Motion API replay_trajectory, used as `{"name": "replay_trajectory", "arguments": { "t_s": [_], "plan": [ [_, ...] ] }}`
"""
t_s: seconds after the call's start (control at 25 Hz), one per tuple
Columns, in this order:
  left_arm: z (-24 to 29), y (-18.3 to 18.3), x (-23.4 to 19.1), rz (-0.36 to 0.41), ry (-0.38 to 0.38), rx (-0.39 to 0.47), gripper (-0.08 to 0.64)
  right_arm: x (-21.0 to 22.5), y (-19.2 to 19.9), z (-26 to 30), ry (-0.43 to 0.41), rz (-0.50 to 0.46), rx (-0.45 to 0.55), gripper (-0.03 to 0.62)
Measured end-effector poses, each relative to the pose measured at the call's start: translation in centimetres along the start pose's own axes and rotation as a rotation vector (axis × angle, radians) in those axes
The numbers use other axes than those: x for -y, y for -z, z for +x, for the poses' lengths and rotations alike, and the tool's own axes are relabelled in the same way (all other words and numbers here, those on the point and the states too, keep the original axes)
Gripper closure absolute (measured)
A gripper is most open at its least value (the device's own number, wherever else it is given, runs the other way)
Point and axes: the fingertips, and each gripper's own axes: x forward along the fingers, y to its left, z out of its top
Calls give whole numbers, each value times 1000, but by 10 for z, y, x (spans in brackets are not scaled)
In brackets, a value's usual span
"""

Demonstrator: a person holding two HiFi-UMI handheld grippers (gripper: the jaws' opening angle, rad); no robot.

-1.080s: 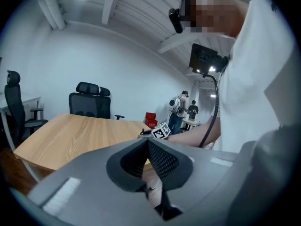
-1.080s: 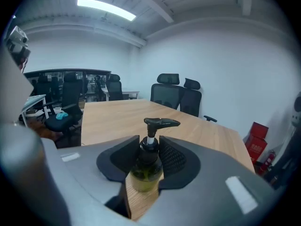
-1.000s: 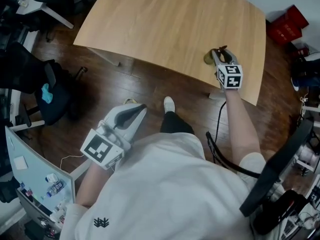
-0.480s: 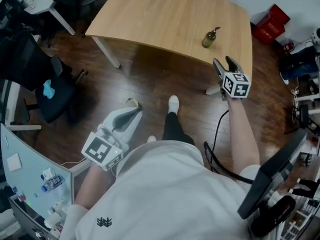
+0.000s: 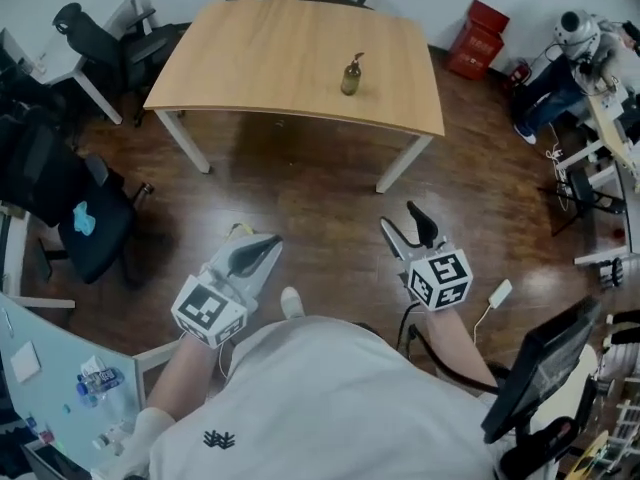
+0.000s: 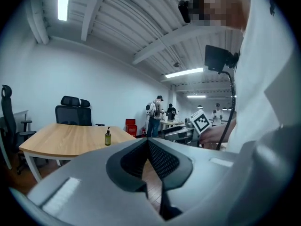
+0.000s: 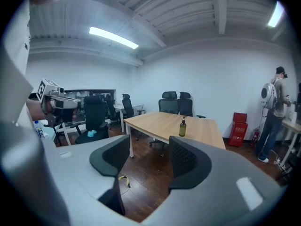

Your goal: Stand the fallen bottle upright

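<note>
The dark wooden floor fills most of the head view, and the person stands on it well back from the tabletop, with office chairs off to the left.

The left gripper is held low by the person's side. Its jaws are pressed together with nothing between them. The right gripper points toward the tabletop with its jaws wide apart and empty, and only floor shows in the gap.

The bottle already stands upright on the tabletop, right of the middle and in from every edge, with its pump head on top. That is how the task wants it to stand. Both grippers are well apart from it.

The bottle is tall for its base and looks easy to tip. As I judge it, the likely trouble is a knock to the tabletop or a table leg. A gripper reaching in again could also clip the pump head and topple the bottle.
</note>
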Motion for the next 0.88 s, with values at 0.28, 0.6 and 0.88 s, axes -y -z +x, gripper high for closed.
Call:
{"name": "replay_trajectory", "arguments": {
  "t_s": [0.28, 0.6, 0.88],
  "plan": [
    [-5, 10, 89, 39, 12, 23, 560, -34, 24, -131, -40, -24, 52, 327],
    [-32, 29, 215, 30, 80, -33, 560, -74, 78, -250, -45, 34, 35, 327],
    [-32, 24, 290, 53, 131, -44, 560, -79, 76, -302, -61, 30, 86, 327]
  ]
}}
